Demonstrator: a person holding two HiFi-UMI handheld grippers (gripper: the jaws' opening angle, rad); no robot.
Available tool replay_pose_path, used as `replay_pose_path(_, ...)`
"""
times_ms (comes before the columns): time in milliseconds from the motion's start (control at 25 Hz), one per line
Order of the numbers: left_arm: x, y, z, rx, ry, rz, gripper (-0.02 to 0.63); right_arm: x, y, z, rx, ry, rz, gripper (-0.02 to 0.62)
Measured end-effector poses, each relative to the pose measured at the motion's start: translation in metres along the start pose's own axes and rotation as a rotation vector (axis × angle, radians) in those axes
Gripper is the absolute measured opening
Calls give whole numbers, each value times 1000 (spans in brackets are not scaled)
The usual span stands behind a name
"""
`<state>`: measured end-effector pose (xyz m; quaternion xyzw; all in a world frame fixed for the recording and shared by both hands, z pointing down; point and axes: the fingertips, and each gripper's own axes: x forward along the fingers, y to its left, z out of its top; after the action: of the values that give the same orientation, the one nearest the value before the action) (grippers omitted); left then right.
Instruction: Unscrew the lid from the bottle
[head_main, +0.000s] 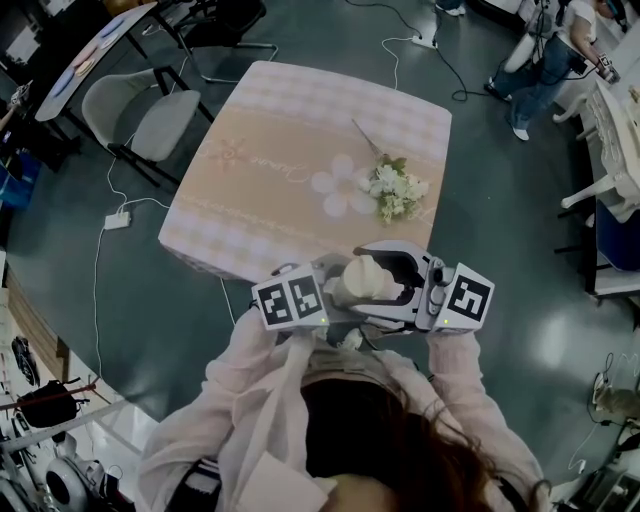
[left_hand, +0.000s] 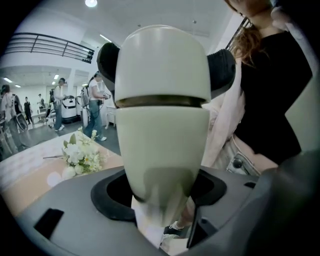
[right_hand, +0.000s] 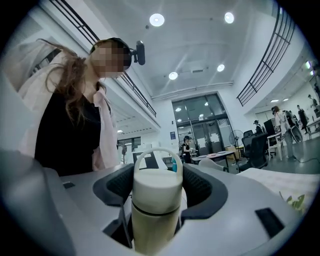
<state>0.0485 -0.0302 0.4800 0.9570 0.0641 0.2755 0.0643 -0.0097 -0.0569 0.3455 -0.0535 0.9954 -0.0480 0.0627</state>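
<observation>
The cream bottle (left_hand: 162, 150) was held in the air close to the person's chest, clear of the surface (head_main: 290, 130) and just beyond its near edge. The left gripper (left_hand: 160, 192) had its fingers set wide and closed on the bottle body, the black pads pressing on both flanks below the seam. The right gripper (right_hand: 159, 192) faced it from the opposite side. Its fingers, likewise set wide, were closed on the lid (right_hand: 157, 187), one pad against each side. The lid was seated on the bottle, a thin dark seam marking the joint, and its loop handle (right_hand: 156, 157) stood above the pads. In the head view both grippers sat side by side, marker cubes outward, with the bottle between them. A bunch of white flowers (head_main: 398, 190) lay on the patterned surface, well apart from the bottle. A grey chair (head_main: 140, 115) stood beside the far left corner of the surface.
</observation>
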Motion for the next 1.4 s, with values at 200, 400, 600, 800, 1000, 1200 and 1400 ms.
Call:
replay_pose_path(200, -5, 13, 0, -39, -19, 74, 316, 0, -11, 0, -25, -4, -88, 321)
replay_pose_path(400, -14, 38, -1, -117, -52, 200, 316, -6, -26, -2, -40, -5, -241, 368)
replay_pose_path(600, -24, 54, -5, -177, -78, 295, 316, -5, -37, -9, -23, 21, -416, 364)
replay_pose_path(800, -25, 60, -9, -179, -54, 349, 316, 2, -40, -14, -6, 31, -488, 357)
replay_pose_path(1000, -22, 55, -8, -184, -62, 333, 316, 7, -43, -20, -41, 98, -518, 347)
replay_pose_path(1200, -20, 53, -9, -178, -55, 317, 316, 9, -42, -22, -61, 129, -505, 293)
replay_pose_path(1400, -20, 50, -9, -158, -47, 289, 316, 13, -39, -15, -56, 102, -452, 293)
